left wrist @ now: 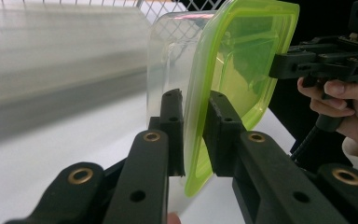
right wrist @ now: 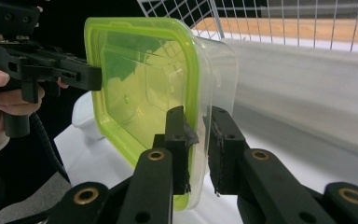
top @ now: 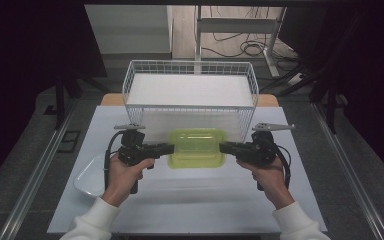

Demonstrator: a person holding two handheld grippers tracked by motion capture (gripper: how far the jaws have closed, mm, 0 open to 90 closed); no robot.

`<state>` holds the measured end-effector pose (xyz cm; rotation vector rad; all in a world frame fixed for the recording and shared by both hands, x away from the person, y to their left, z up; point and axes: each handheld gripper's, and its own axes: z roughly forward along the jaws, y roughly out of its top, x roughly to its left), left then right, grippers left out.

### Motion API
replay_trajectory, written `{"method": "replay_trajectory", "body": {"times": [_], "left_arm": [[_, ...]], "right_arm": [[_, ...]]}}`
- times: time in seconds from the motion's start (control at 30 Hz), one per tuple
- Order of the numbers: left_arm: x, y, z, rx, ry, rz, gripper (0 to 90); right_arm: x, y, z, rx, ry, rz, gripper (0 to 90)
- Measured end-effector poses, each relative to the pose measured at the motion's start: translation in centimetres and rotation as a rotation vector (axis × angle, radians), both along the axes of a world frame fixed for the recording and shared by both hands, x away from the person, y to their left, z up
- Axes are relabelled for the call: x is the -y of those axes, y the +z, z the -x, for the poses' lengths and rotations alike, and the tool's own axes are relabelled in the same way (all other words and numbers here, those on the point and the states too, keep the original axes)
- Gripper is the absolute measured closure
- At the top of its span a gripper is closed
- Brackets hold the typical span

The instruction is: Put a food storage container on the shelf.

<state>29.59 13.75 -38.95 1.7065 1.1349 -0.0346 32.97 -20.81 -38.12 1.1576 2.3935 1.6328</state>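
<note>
Before the basket [top: 190,75], both hands level, left gripper [top: 169,148] and right gripper [top: 224,147] clamp the box [top: 196,147] rim; gripper views show its clear body.

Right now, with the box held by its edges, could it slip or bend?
The plastic box looks empty and see-through, so it is probably light. The left hand-held gripper and right hand-held gripper pinch only its green lid rim, which looks smooth, so it might slip. Thin plastic may flex slightly.
</note>
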Motion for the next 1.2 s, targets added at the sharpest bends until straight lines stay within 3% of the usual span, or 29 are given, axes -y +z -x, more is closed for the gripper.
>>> {"method": "replay_trajectory", "body": {"times": [0.37, 0.6, 0.73, 0.97, 1.2], "left_arm": [[-0.1, 3.6, -1.1, 0.039, 0.012, 0.006, 78.5], [-0.3, 5.1, -2.2, 0.046, 0.008, 0.023, 78.7], [-0.5, 6.0, -3.2, 0.049, 0.003, 0.036, 78.6], [-0.6, 7.9, -5.3, 0.058, 0.005, 0.019, 78.6], [-0.9, 8.9, -7.5, 0.048, -0.012, 0.035, 78.6]], "right_arm": [[-0.1, 3.0, -1.3, 0.047, 0.0, -0.014, 78.2], [-0.1, 5.0, -2.1, 0.055, 0.004, -0.039, 78.2], [0.0, 5.9, -3.0, 0.056, 0.003, -0.059, 78.2], [-0.3, 7.4, -5.1, 0.065, -0.012, -0.064, 78.5], [-0.3, 8.6, -6.9, 0.064, -0.014, -0.073, 78.4]]}}
